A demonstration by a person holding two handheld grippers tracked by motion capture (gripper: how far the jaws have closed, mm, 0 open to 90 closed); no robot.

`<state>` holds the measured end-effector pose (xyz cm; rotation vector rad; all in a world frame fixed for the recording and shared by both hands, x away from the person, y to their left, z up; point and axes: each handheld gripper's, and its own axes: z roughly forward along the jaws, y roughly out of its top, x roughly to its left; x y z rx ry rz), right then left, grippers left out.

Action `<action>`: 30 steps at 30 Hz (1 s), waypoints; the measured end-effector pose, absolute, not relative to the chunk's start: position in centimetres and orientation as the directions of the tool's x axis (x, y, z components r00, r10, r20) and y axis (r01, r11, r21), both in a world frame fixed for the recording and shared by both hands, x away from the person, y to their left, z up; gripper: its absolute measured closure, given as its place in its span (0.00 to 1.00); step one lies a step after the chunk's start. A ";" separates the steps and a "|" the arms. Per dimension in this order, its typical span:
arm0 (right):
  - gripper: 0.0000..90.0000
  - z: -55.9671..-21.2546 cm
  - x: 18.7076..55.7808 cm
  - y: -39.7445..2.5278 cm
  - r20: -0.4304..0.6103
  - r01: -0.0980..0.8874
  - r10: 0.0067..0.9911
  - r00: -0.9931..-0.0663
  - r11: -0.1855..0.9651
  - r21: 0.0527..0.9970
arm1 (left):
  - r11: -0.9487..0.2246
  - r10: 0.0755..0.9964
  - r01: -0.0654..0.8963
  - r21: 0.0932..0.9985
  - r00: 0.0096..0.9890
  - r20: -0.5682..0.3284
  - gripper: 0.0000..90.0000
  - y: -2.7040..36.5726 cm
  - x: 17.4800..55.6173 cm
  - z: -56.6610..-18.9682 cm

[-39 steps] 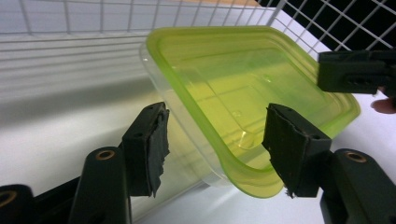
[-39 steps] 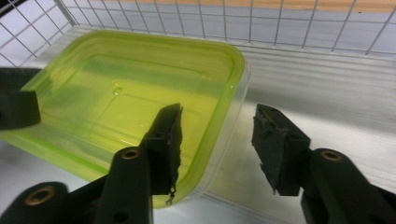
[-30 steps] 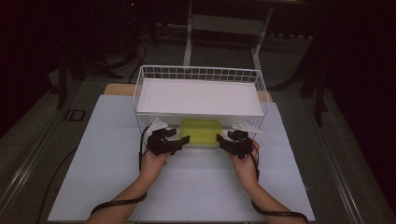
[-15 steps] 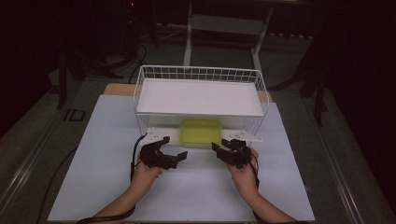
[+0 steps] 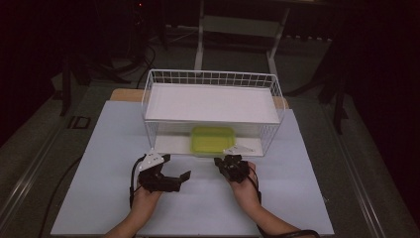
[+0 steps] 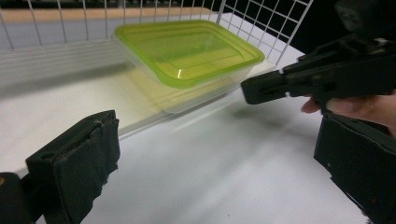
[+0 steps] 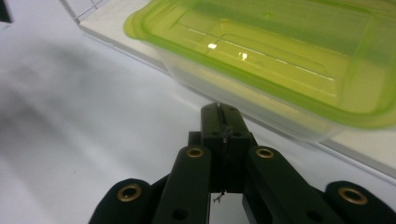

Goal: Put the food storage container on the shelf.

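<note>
A clear container with a green lid (image 5: 213, 139) (image 6: 187, 51) (image 7: 280, 60) sits on the lower white board of a white wire rack (image 5: 213, 79), under its upper shelf. My left gripper (image 5: 177, 167) (image 6: 217, 140) hovers over the mat in front of the rack's left half, its jaws wide open and empty. My right gripper (image 5: 221, 163) (image 7: 223, 116) is just in front of the container, shut on nothing, its tips a little short of the container's wall. In the left gripper view the right gripper (image 6: 317, 74) reaches in from the right.
The rack stands at the back of a pale blue mat (image 5: 307, 198) on the table. The upper white shelf (image 5: 213, 101) covers most of the container. Wire walls (image 6: 261, 18) close the rack's sides and back. Dark floor and stands lie beyond.
Both grippers have drawn back toward the person from the container's two sides. The container stays under the shelf. The left jaws now stand wide apart.
</note>
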<state>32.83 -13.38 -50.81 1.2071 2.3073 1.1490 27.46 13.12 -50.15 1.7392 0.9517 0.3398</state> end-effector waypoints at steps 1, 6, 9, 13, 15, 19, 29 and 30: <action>1.00 -50.9 33.0 -13.3 0.097 0.552 0.792 -0.603 0.326 0.767 | -0.104 0.736 0.427 0.898 0.641 -0.220 0.01 13.1 27.5 -50.1; 1.00 -51.5 33.9 -12.7 0.086 0.552 0.798 -0.597 0.330 0.766 | -0.091 0.738 0.416 0.905 0.638 -0.219 0.01 13.2 27.7 -50.2; 1.00 -51.8 34.6 -12.5 0.092 0.559 0.806 -0.585 0.319 0.765 | -0.108 0.746 0.407 0.907 0.636 -0.197 0.01 13.1 27.6 -50.2; 1.00 -52.0 35.5 -12.3 0.092 0.563 0.812 -0.577 0.313 0.765 | -0.098 0.745 0.413 0.905 0.634 -0.209 0.01 13.3 27.7 -50.3; 1.00 -52.0 36.0 -12.2 0.089 0.566 0.818 -0.569 0.311 0.764 | -0.096 0.747 0.418 0.903 0.630 -0.213 0.01 13.3 27.8 -50.4; 1.00 -52.1 36.9 -12.1 0.073 0.561 0.823 -0.563 0.316 0.765 | -0.082 0.744 0.432 0.898 0.626 -0.233 0.01 13.4 27.9 -50.6; 0.99 -52.1 38.7 -11.6 0.101 0.562 0.838 -0.536 0.265 0.784 | -0.107 0.744 0.418 0.902 0.636 -0.206 0.01 13.1 27.8 -50.8; 0.99 -52.1 38.8 -11.6 0.113 0.567 0.840 -0.531 0.253 0.784 | -0.107 0.744 0.418 0.902 0.636 -0.207 0.01 13.1 27.8 -50.8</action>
